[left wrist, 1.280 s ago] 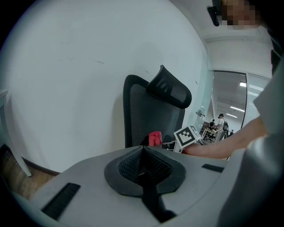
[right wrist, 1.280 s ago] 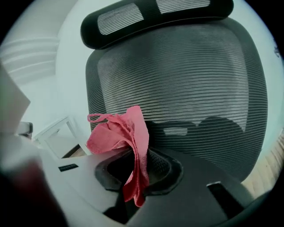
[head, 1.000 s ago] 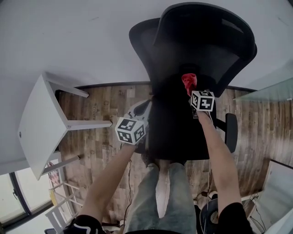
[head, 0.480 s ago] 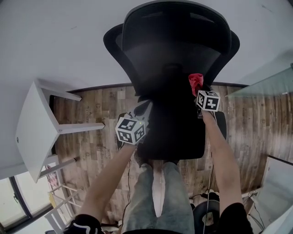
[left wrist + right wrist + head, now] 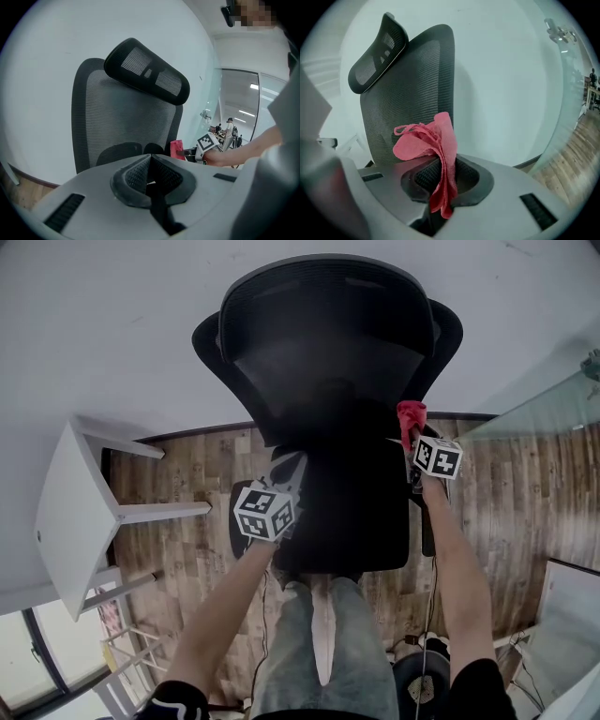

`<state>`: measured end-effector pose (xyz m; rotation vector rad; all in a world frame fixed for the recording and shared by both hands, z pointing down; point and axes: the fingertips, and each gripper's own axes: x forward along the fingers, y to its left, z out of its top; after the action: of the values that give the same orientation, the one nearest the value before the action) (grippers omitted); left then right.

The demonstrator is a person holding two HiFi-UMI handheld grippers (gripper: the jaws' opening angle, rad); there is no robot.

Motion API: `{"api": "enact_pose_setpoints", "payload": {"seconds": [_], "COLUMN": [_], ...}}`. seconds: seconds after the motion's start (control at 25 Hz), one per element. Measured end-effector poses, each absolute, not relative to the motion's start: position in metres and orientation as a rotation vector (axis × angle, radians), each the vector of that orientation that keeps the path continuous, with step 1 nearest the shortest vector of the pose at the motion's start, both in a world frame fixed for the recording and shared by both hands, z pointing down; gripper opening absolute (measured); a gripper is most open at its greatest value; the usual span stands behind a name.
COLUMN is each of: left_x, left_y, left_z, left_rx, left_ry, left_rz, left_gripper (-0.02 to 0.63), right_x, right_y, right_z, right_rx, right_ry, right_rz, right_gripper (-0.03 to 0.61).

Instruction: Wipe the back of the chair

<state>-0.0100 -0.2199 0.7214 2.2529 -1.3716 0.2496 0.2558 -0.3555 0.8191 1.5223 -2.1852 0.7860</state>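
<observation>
Wall: we face a plain pale wall [image 5: 112, 324] that fills the top of the head view.
Floor: wood planks [image 5: 187, 549] run below it, under our legs [image 5: 323, 652].
Chair: a black office chair [image 5: 328, 362] stands straight ahead of us against the wall, with its mesh back [image 5: 412, 84] upright and its headrest [image 5: 146, 70] on top.
Table: a white table [image 5: 70, 512] sits to the left of the chair, well apart from both grippers.
Left gripper: we hold the left gripper [image 5: 286, 470] low by the left edge of the chair, below the mesh back. Its jaws are closed together with nothing between them [image 5: 149, 176].
Right gripper: the right gripper [image 5: 414, 437] is at the right edge of the chair, near the bottom of the back. Its jaws are pinched on the cloth [image 5: 443, 180].
Cloth: a pink cloth [image 5: 411, 415] stands up out of the right jaws in loose folds [image 5: 436, 145]. It is right at the lower right edge of the mesh back, but we cannot tell whether it touches the mesh. It is well apart from the left gripper, across the width of the chair.
</observation>
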Motion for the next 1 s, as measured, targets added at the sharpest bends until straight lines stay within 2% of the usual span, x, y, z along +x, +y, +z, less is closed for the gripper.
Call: {"api": "enact_pose_setpoints", "payload": {"seconds": [0.48,1.0], "left_x": [-0.005,-0.041], "left_y": [-0.192,-0.083], "left_z": [0.689,0.591], "left_rx": [2.203,2.303], "left_ry": [-1.464,-1.496], "left_rz": [0.186,0.147], "left_gripper": [0.025,0.025], "right_x": [0.288,0.215], "right_y": [-0.307,-0.167], "right_z": [0.769,0.620], "right_rx": [1.462,1.374], "right_ry": [-2.355,-2.585], "right_rz": [0.858,0.674], "right_gripper": [0.072,0.069]}}
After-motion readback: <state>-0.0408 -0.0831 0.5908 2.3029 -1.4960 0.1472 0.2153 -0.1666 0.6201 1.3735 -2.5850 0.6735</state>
